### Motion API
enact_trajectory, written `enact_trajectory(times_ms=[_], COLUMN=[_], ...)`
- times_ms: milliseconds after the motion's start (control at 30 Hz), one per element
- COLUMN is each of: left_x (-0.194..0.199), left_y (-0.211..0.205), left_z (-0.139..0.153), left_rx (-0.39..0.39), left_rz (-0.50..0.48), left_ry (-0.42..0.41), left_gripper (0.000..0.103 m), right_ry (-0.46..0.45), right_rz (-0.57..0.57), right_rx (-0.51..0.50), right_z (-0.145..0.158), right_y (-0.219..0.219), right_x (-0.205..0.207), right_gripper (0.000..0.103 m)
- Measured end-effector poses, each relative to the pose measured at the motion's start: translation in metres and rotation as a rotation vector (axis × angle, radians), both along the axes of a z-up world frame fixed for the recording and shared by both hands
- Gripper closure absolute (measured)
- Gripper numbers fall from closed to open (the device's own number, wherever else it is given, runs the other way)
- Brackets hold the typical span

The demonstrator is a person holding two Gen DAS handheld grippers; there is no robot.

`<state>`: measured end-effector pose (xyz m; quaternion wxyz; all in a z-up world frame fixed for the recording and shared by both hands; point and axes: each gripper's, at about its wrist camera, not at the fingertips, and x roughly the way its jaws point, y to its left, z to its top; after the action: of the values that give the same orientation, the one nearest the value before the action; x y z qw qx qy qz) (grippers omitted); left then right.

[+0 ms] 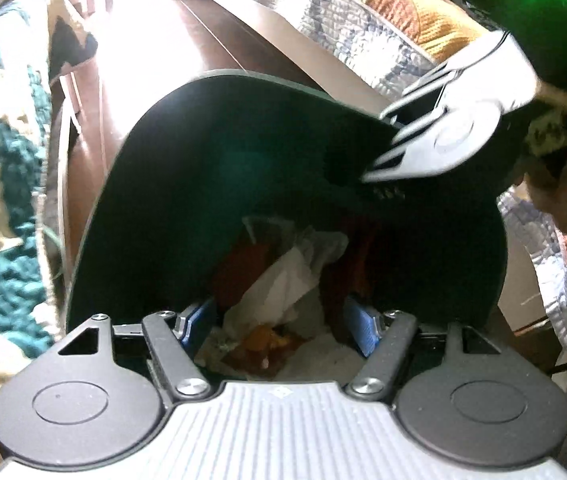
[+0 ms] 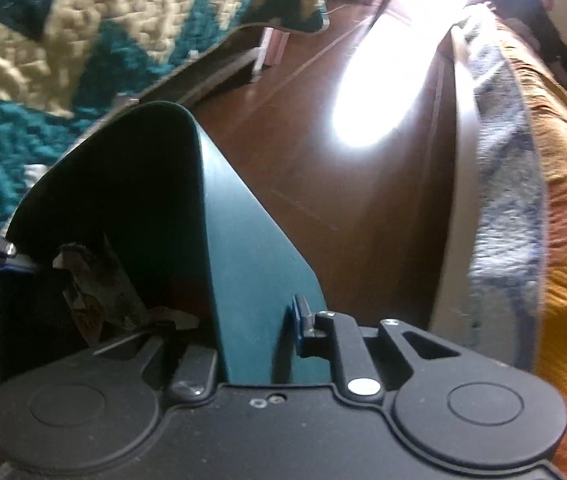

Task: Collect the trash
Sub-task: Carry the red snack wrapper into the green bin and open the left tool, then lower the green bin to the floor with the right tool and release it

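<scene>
Wood floor (image 2: 323,184) beside bin (image 2: 251,264).

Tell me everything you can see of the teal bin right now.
The teal bin is a smooth, plastic-looking container with a thin curved wall, dark inside, standing on the wood floor between two quilted beds. It holds crumpled white paper and orange-brown scraps. The right gripper pinches its rim; the left gripper, open, hangs over its mouth.

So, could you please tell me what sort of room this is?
Probably a bedroom at home: a teal and cream quilt hangs over a bed edge, a second quilted bed stands opposite, with wooden floor between them and a teal trash bin.
</scene>
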<state>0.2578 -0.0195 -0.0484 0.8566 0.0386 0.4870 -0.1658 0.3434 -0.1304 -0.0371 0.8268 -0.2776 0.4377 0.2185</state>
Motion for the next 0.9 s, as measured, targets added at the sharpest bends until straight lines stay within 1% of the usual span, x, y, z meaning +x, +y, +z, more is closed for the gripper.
enact_trajectory(times_ms=[133, 233, 367, 500, 567, 700, 900], left_x=[-0.015, -0.029, -0.046, -0.054, -0.052, -0.050, -0.052], left_y=[0.017, 0.024, 0.026, 0.023, 0.020, 0.019, 0.018], left_z=[0.013, 0.023, 0.028, 0.021, 0.016, 0.010, 0.008], left_rx=[0.008, -0.002, -0.012, -0.030, -0.036, -0.040, -0.017], left_rz=[0.028, 0.058, 0.076, 0.090, 0.097, 0.108, 0.112], left_ry=[0.002, 0.008, 0.001, 0.008, 0.010, 0.018, -0.013], left_gripper=[0.033, 0.033, 0.033, 0.033, 0.033, 0.033, 0.033], right_ry=[0.052, 0.082, 0.066, 0.055, 0.043, 0.055, 0.063], right_rz=[0.010, -0.008, -0.059, -0.109, -0.131, -0.174, -0.159], right_rx=[0.034, 0.061, 0.039, 0.027, 0.005, -0.010, -0.059], right_z=[-0.002, -0.004, -0.012, -0.022, -0.031, -0.049, -0.058], right_y=[0.008, 0.005, -0.010, -0.030, -0.039, -0.056, -0.060], right_x=[-0.007, -0.007, -0.003, 0.004, 0.006, 0.013, 0.000], right_gripper=[0.088, 0.090, 0.096, 0.100, 0.097, 0.093, 0.090])
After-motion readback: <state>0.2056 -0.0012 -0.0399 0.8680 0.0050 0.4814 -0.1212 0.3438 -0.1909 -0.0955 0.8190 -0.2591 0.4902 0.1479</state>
